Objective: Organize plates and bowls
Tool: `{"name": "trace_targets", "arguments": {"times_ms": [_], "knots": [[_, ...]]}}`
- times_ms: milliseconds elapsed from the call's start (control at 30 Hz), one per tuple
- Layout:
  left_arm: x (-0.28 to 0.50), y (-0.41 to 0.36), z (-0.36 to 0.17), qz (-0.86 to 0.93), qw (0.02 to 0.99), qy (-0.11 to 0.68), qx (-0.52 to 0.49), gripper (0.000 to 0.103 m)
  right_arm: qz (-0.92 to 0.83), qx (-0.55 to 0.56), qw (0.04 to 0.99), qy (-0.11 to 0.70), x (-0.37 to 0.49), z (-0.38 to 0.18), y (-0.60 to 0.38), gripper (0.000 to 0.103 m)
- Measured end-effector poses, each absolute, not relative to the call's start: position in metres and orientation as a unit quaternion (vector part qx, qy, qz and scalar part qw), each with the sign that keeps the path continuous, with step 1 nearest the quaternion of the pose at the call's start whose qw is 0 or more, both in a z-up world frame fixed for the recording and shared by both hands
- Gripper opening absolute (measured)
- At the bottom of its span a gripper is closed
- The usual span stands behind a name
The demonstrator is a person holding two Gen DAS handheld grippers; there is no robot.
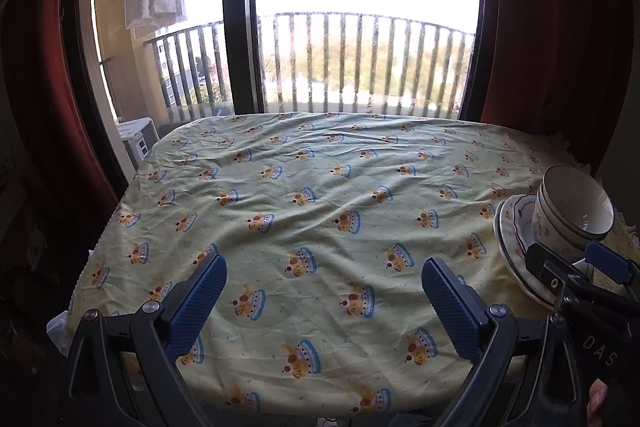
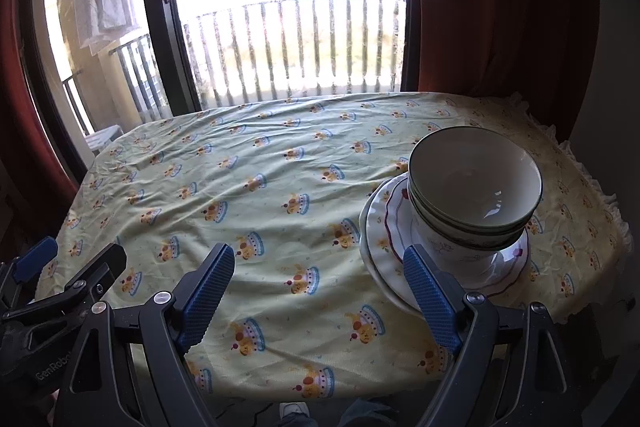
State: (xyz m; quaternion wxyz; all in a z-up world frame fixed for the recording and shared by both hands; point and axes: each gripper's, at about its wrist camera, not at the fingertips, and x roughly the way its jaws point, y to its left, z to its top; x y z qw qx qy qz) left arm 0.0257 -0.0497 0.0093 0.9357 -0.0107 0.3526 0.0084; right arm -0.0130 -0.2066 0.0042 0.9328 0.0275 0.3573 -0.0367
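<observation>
Stacked white bowls (image 2: 474, 187) with dark rims sit nested on stacked white plates (image 2: 380, 227) with a red-edged pattern, at the table's right side. The stack also shows in the left wrist view, bowls (image 1: 572, 211) on plates (image 1: 514, 239). My right gripper (image 2: 320, 275) is open and empty, low over the near table edge, its right finger just left of the plates. My left gripper (image 1: 324, 291) is open and empty over the cloth, left of the stack. The right gripper's fingers (image 1: 608, 261) show beside the plates in the left wrist view.
The table carries a yellow cloth (image 2: 260, 187) with a crown print. A glass balcony door (image 1: 360, 27) with railing stands behind the table. Red curtains (image 2: 500, 7) hang at both sides. The left gripper (image 2: 60, 275) shows at the far left of the right wrist view.
</observation>
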Motion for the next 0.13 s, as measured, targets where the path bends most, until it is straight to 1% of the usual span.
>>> {"name": "trace_targets", "arguments": {"times_ms": [133], "knots": [[0.0265, -0.0513, 0.0077, -0.001, 0.934, 0.356, -0.008, 0.099, -0.044, 0.034, 0.931, 0.361, -0.0138, 0.0025, -0.2088, 0.088]]}}
